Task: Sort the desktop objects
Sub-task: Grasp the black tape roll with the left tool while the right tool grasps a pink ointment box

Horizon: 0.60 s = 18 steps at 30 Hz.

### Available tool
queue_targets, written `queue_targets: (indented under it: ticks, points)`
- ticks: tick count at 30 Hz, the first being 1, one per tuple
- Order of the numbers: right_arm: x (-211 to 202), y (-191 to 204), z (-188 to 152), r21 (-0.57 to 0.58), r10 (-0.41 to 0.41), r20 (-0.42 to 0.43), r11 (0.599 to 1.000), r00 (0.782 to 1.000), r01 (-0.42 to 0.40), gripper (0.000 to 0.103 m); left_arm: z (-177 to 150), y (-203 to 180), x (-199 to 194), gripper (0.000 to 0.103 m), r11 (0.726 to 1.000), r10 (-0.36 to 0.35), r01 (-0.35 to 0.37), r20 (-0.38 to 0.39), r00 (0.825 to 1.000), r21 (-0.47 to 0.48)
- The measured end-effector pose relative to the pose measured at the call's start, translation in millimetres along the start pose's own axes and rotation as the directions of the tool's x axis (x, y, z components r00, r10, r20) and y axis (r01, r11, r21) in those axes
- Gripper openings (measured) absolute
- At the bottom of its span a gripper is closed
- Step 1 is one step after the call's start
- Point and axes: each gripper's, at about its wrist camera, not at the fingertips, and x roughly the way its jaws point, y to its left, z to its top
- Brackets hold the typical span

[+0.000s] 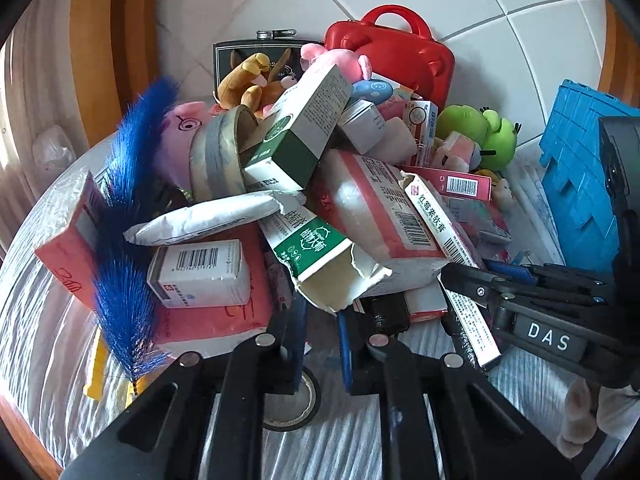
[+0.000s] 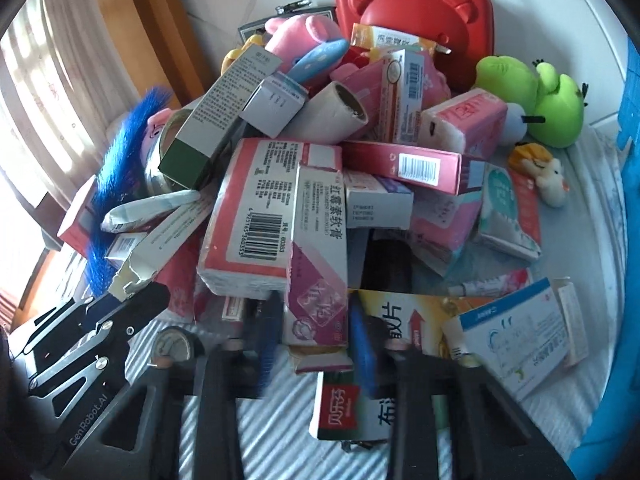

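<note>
Currently, left view: left gripper [image 1: 320, 340] clenching torn mouth of green carton [image 1: 316, 248] at 6 o'clock edge of pile. Lifting slowly looking wise, since neighbours are leaning on it. Red case [image 1: 400, 56] at 12 standing closed. Blue crate [image 1: 576, 168] at 3, inside hidden.
Right view: right gripper [image 2: 316, 348] pinching pink ointment box [image 2: 316, 220] at 6. Drawing it straight out probably sparing stack.

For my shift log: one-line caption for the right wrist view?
Right gripper closing on a pink-white carton at the front of the box pile, red case behind.
</note>
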Motion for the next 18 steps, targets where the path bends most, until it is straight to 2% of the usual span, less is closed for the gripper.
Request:
queue_targets:
  ticks: [6,10,13,15,17,18]
  points:
    - [-33,5,-8,-0.009,-0.002,0.043,1.000,0.999,0.002,0.028,1,-1,-19,0.013,1.000,-0.030,0.030,0.023,0.999,0.007]
    - [-50,4,-14,-0.009,-0.006,0.050,1.000,0.999,0.007,0.028,-7,2,-35,0.013,1.000,-0.004,0.004,0.025,1.000,0.019]
    - [-51,1,-24,-0.017,-0.011,0.020,1.000,1.000,0.011,0.028,-21,12,-36,0.013,1.000,0.010,-0.010,-0.027,1.000,0.008]
    - [-50,-1,-32,-0.024,-0.012,0.001,1.000,1.000,0.012,0.028,-32,16,-30,0.023,0.999,0.034,-0.034,-0.080,0.996,0.004]
    - [-48,-2,-40,-0.026,-0.013,-0.011,1.000,1.000,0.013,0.028,-43,16,-25,0.052,0.998,0.055,-0.055,-0.109,0.992,0.000]
    - [-48,-4,-43,-0.024,-0.014,-0.016,1.000,1.000,0.013,0.028,-47,17,-24,0.058,0.999,0.052,-0.053,-0.113,0.992,-0.011]
